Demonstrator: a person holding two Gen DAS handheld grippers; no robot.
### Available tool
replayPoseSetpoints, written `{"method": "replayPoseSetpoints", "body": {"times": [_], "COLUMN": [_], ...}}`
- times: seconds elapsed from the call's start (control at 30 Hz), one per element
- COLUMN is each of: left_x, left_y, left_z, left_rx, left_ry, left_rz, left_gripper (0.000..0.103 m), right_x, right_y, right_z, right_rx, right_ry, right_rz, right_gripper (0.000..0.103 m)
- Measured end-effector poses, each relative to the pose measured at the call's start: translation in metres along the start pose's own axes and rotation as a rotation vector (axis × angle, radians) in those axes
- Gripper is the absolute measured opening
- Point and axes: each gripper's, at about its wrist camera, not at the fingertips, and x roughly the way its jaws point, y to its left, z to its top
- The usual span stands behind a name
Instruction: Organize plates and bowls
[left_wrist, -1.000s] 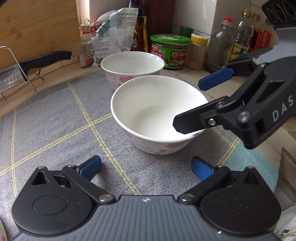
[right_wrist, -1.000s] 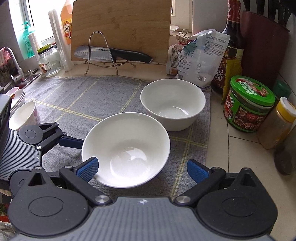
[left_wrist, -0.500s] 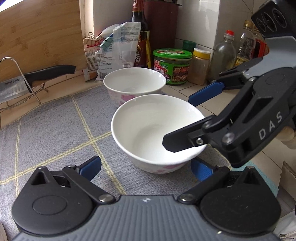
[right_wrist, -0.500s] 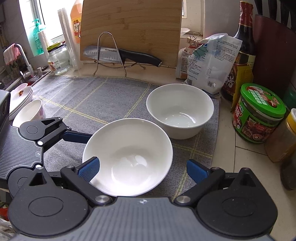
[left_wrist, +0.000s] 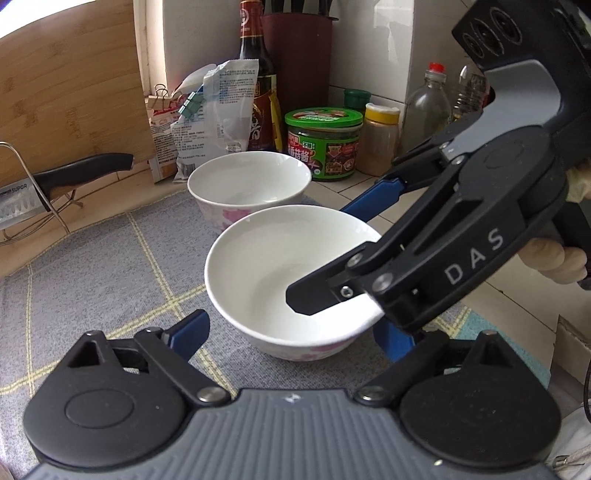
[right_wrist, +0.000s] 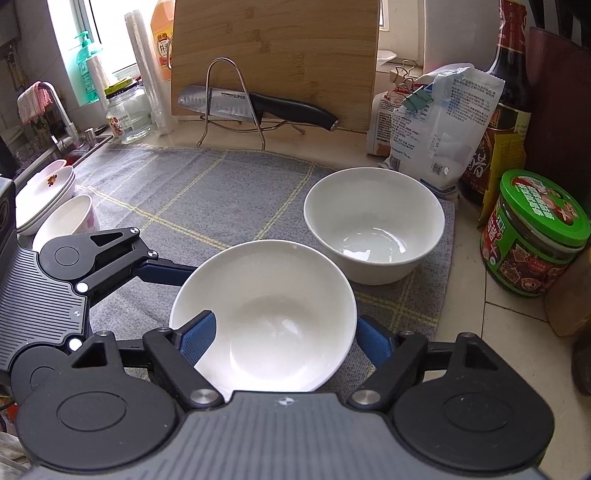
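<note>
A kitchen table (right_wrist: 517, 332) with pale tiles carries a grey cloth mat (right_wrist: 207, 192) with yellow grid lines; a bamboo cutting board (right_wrist: 273, 55) leans against the wall behind a knife (right_wrist: 255, 105) on a wire stand. The near bowl (right_wrist: 266, 314), white with a pink floral outer wall, sits upright on the mat with its mouth facing up and nothing in it. The far bowl (right_wrist: 373, 225) stands upright just behind it; its bottom is glossy, and whether that is liquid cannot be told. The left gripper (left_wrist: 291, 334) straddles the near bowl; its jaws have just been closing, and whether the fingers (left_wrist: 188, 334) touch the wall cannot be told. The right gripper (right_wrist: 282, 334) has also just been closing and brackets the same bowl, one finger inside the rim and the other outside against the wall. Stacked plates (right_wrist: 40, 195) and a small bowl (right_wrist: 70, 221) sit at the mat's left edge. The mat's centre is open; jars and bottles crowd the right side.
</note>
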Motion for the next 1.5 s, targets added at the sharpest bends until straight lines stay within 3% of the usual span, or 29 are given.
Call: {"method": "replayPoseSetpoints", "body": {"times": [0.17, 0.6, 0.8, 1.13, 1.5], "left_x": [-0.001, -0.002, -0.002, -0.006, -0.028], "left_y": [-0.003, -0.001, 0.0, 0.0, 0.005], "left_z": [0.002, 0.001, 0.0, 0.001, 0.003], "left_rx": [0.022, 0.028, 0.044, 0.054, 0.068], "left_ry": [-0.007, -0.011, -0.014, -0.008, -0.002], "left_rz": [-0.005, -0.012, -0.017, -0.026, -0.019], "left_gripper": [0.087, 0.088, 0.088, 0.087, 0.087], "right_x": [0.0, 0.009, 0.011, 0.008, -0.001], "right_y": [0.0, -0.006, -0.009, -0.005, 0.011], "right_z": [0.001, 0.009, 0.013, 0.013, 0.02], "right_rx": [-0.002, -0.023, 0.008, 0.008, -0.014], "right_ry": [0.004, 0.025, 0.034, 0.039, 0.037], "right_rz": [0.006, 0.016, 0.064, 0.045, 0.063], "right_gripper": [0.081, 0.081, 0.081, 0.073, 0.073]}}
